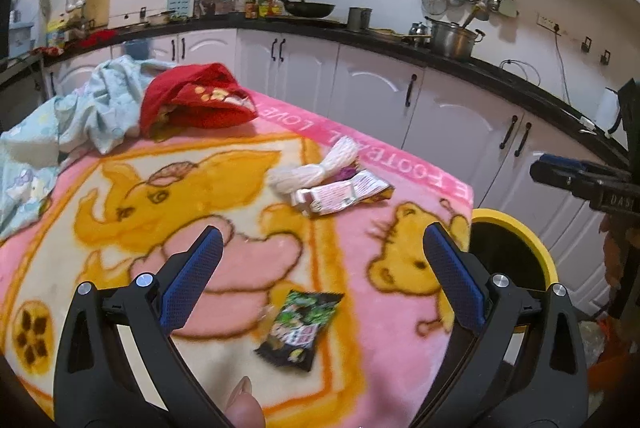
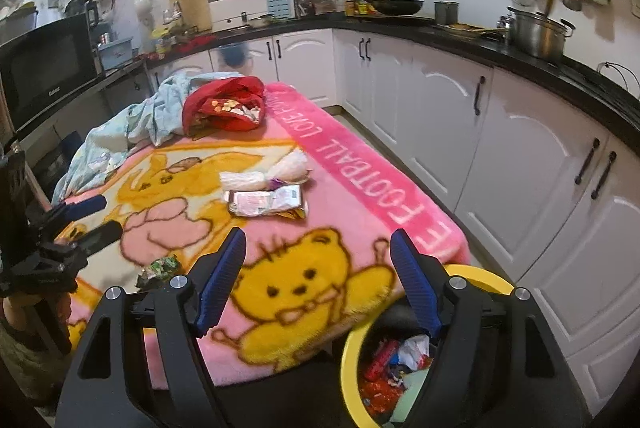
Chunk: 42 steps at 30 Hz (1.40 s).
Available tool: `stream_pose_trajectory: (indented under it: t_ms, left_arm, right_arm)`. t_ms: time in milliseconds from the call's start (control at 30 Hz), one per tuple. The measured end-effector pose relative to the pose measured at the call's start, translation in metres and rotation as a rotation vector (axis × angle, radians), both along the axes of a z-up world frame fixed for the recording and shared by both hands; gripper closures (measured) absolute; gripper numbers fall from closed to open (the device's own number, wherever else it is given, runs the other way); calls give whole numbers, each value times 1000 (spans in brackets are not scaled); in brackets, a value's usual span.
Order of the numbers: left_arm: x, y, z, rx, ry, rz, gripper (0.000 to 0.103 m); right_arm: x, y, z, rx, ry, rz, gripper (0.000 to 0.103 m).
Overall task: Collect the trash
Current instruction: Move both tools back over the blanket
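A green-and-black snack wrapper (image 1: 298,328) lies on the pink cartoon blanket (image 1: 352,260), just below my open left gripper (image 1: 322,240); it also shows in the right wrist view (image 2: 158,270). Farther off lie a silver-pink wrapper (image 1: 340,193) and a white plastic bag (image 1: 316,163), touching each other. My right gripper (image 2: 318,242) is open and empty, above the blanket's near edge and a yellow-rimmed trash bin (image 2: 352,348) that holds several wrappers. The bin's rim shows in the left view (image 1: 516,224).
A red cloth bag (image 1: 196,99) and a light blue cloth (image 1: 80,115) lie at the blanket's far end. White cabinets (image 2: 500,155) under a black counter run along the right. A microwave (image 2: 44,67) stands at the left.
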<state>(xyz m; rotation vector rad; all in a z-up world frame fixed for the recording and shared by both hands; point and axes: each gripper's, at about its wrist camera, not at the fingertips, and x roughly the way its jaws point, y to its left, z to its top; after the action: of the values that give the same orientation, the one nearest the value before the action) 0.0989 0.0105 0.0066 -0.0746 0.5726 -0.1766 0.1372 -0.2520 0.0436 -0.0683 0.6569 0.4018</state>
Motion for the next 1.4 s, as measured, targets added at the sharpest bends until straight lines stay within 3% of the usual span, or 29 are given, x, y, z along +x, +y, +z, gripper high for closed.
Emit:
stream_pose_trajectory:
  t_ms: [500, 833, 1400]
  left_arm:
    - [-7, 24, -17, 0, 36, 31, 11]
    - [-8, 32, -36, -19, 98, 3, 11]
    - [9, 18, -74, -25, 219, -75, 37]
  right_arm:
    - [22, 59, 6, 5, -7, 101, 31]
    - [40, 88, -5, -15, 12, 161, 27]
    - [126, 100, -62, -65, 156, 161, 24]
